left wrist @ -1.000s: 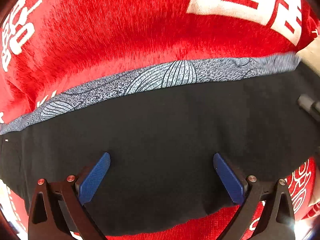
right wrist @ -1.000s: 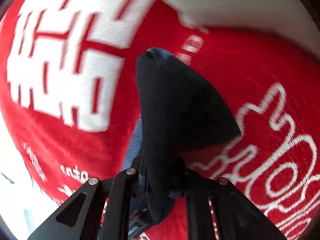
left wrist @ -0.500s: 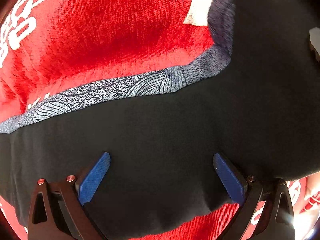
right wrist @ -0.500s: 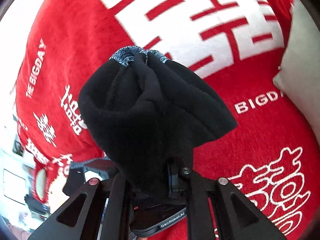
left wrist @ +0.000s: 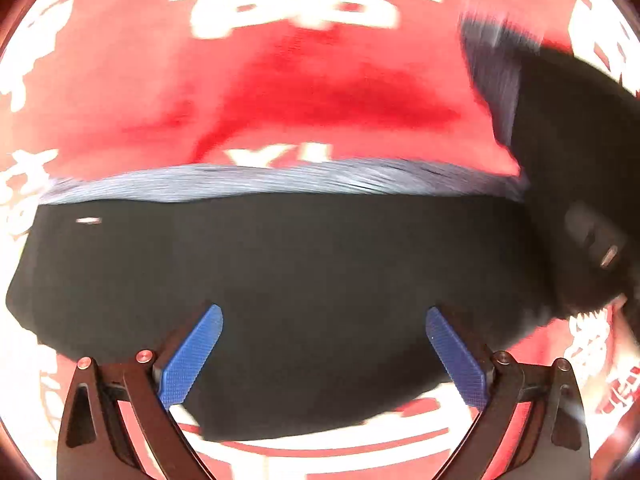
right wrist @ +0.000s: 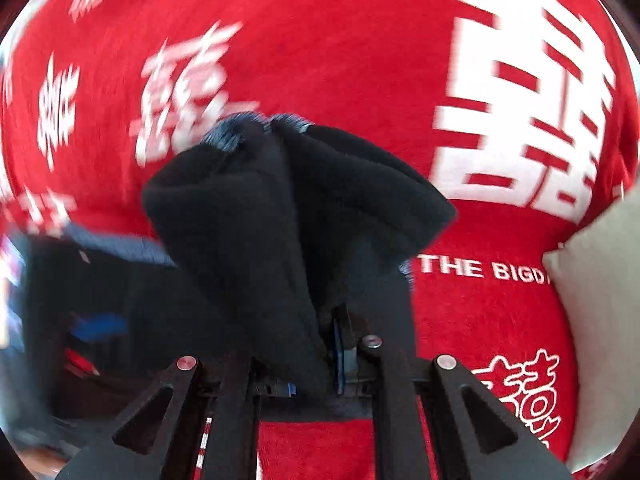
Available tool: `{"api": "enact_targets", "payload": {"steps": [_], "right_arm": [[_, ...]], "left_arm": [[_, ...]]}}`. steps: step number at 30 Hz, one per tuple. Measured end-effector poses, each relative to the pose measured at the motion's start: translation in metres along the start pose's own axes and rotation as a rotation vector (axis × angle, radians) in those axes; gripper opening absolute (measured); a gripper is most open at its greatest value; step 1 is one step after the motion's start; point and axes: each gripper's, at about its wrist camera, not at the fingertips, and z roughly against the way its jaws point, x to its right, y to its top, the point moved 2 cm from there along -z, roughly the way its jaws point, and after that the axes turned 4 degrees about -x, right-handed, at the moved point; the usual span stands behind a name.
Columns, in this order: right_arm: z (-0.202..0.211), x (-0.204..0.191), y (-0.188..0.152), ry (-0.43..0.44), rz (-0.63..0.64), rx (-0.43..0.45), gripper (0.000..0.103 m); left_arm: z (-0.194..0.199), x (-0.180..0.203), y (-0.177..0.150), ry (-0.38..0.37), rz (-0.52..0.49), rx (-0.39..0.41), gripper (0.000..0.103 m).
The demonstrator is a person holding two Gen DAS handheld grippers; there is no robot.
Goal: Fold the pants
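Black pants (left wrist: 304,280) with a grey patterned waistband (left wrist: 280,180) lie on a red blanket. My left gripper (left wrist: 324,344) is open, its blue pads (left wrist: 192,356) spread just over the black fabric, holding nothing. My right gripper (right wrist: 320,344) is shut on a bunched end of the pants (right wrist: 280,216) and holds it lifted above the blanket. That lifted end shows at the right of the left wrist view (left wrist: 568,152), with the right gripper's body dark under it. The left gripper shows blurred at the left of the right wrist view (right wrist: 96,328).
The red blanket (right wrist: 340,60) with white characters and the words "THE BIGD" covers the whole surface. A pale cushion (right wrist: 600,320) lies at the right edge of the right wrist view.
My right gripper has carried the lifted pants end leftwards over the laid fabric. The left gripper stays open over the pants while its view has shifted and blurred.
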Motion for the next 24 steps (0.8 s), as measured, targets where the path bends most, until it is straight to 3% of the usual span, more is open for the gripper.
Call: {"api": "enact_targets", "payload": {"steps": [6, 7, 8, 11, 15, 19, 21, 24], "right_arm": [[-0.061, -0.090, -0.034, -0.167, 0.208, -0.110, 0.029], [-0.065, -0.101, -0.040, -0.209, 0.249, -0.098, 0.040], [-0.065, -0.107, -0.045, -0.220, 0.273, -0.088, 0.051], [-0.050, -0.112, -0.054, -0.131, 0.269, -0.076, 0.059], [-0.019, -0.090, -0.057, 0.009, 0.216, -0.087, 0.059], [0.009, -0.031, -0.045, 0.061, 0.032, -0.071, 0.059], [0.003, 0.008, -0.039, 0.107, -0.117, -0.101, 0.058], [-0.026, 0.042, -0.036, 0.204, -0.269, -0.195, 0.046]], "left_arm": [[0.001, -0.074, 0.011, 0.077, 0.089, 0.000, 0.103], [0.000, -0.084, 0.015, 0.081, 0.098, 0.002, 0.103], [0.001, -0.093, 0.016, 0.083, 0.104, 0.006, 0.103], [0.002, -0.108, 0.018, 0.075, 0.102, 0.001, 0.103], [0.012, -0.095, 0.021, -0.002, 0.067, -0.013, 0.103], [0.032, -0.056, 0.022, -0.081, -0.016, 0.003, 0.103], [0.037, -0.039, 0.026, -0.125, -0.049, 0.004, 0.103], [0.036, -0.013, 0.036, -0.189, -0.080, -0.010, 0.103]]}}
